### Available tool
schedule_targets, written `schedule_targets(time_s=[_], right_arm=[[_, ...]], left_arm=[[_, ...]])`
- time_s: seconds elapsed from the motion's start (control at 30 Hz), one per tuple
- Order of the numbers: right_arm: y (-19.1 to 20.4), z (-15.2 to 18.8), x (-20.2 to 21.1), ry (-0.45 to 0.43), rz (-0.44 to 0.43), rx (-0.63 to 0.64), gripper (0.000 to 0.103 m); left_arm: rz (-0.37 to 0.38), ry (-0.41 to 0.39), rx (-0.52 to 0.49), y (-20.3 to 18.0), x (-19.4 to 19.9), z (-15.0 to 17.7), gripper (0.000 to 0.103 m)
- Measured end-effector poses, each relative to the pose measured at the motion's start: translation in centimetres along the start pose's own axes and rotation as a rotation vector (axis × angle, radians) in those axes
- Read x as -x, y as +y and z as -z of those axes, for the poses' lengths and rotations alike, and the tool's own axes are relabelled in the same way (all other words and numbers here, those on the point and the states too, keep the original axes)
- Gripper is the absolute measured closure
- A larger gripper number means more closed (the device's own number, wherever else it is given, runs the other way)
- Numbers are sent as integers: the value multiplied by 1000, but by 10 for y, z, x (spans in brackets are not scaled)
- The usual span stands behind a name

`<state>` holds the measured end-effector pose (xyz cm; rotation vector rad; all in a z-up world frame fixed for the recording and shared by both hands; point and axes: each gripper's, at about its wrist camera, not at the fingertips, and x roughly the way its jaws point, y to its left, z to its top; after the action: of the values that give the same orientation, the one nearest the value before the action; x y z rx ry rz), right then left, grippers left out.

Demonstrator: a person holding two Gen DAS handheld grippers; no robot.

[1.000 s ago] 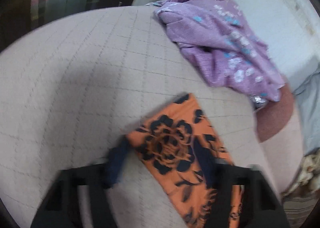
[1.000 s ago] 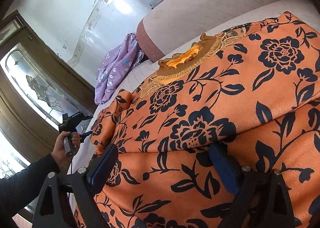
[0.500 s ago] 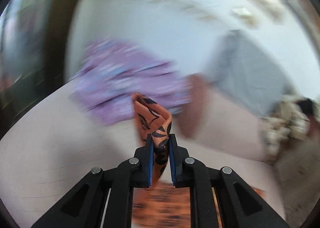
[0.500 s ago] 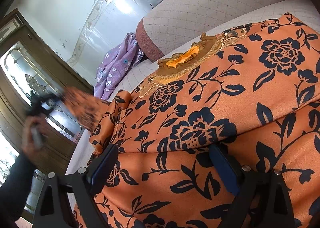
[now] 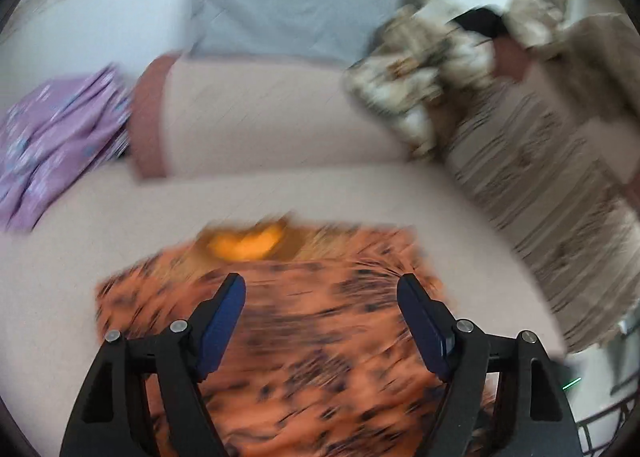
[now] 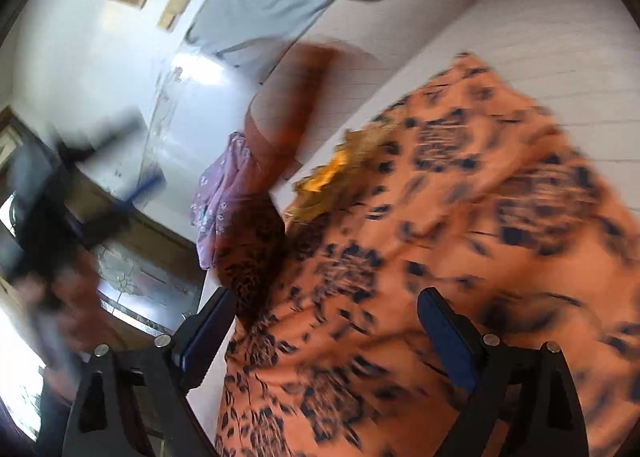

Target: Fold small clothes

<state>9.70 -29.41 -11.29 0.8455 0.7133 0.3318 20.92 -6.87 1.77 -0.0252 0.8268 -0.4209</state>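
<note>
Both of my grippers hang spread and empty, the left gripper (image 5: 320, 297) just opened, over the orange black-flowered cotton garment (image 5: 320, 337) lying below on the bed. One sleeve fold looks done; next I'd pinch the opposite edge.

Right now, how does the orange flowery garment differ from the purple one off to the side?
The orange garment lies spread fairly flat in the middle of the sofa seat; the purple garment sits crumpled in a heap at the seat's far end. The orange garment has big dark flowers, the purple garment small pale ones. Both are printed cloth, and no gripper holds either.
</note>
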Motion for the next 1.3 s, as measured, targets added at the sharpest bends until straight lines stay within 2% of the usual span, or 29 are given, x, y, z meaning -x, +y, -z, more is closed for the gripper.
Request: schedule_targets(time_s=[0.1,0.2,0.33,0.4,0.47,0.5,0.6,0.63,0.67,0.7,0.73,0.77,0.83,0.93,0.97,1.0,1.03,1.07,1.1,1.13,1.17,1.2,1.27,1.3], right_arm=[[-14,-12,26,-12,31,-9,8],[-20,-33,37,-31,26,-38,8],[-18,-70,24,-22,42,-56,8],[-22,-90,5,3,54,-91,8],[-24,-105,-11,27,167,-43,8],[-26,-110,-21,36,260,-18,8],[-31,-114,-51,129,369,50,13],[-31,-111,-63,180,414,94,18],[-28,-108,-69,204,445,130,40],[-21,-105,-76,233,508,209,65],[-16,-104,-79,247,530,249,76],[-10,-103,-79,255,542,291,82],[10,-104,-68,203,574,390,82],[17,-105,-57,170,606,442,82],[10,-103,-59,180,639,443,81],[-1,-101,-59,187,687,430,79],[-12,-100,-59,210,694,392,76],[-16,-100,-55,213,665,363,69],[-16,-101,-48,190,642,345,52],[-11,-103,-38,154,632,339,43],[-6,-104,-31,120,617,334,38],[6,-108,-20,65,572,329,38],[26,-117,-13,19,437,336,30],[37,-121,-16,23,371,343,28]], left_arm=[[-101,31,103,57,3,39,24],[-200,72,197,106,5,77,24],[-276,98,291,145,0,102,24],[-279,101,315,155,-6,109,24],[-281,106,312,158,-10,113,24],[-291,107,308,159,-12,115,24],[-305,124,302,160,-25,121,24],[-310,142,301,161,-31,121,24],[-314,159,302,164,-31,124,24],[-319,175,309,167,-34,127,24],[-320,174,317,169,-31,128,24],[-324,158,327,172,-27,129,24],[-337,93,341,173,-12,127,24],[-335,26,348,171,1,121,24],[-337,38,331,169,-4,118,23],[-354,84,304,167,-14,118,22],[-374,143,284,167,-26,119,22],[-408,236,263,169,-43,123,20],[-419,226,246,169,-47,126,17],[-439,203,232,167,-44,125,16],[-450,210,219,164,-43,124,15],[-452,214,217,163,-42,122,16],[-459,202,214,160,-39,121,16],[-457,204,210,158,-39,120,16]])
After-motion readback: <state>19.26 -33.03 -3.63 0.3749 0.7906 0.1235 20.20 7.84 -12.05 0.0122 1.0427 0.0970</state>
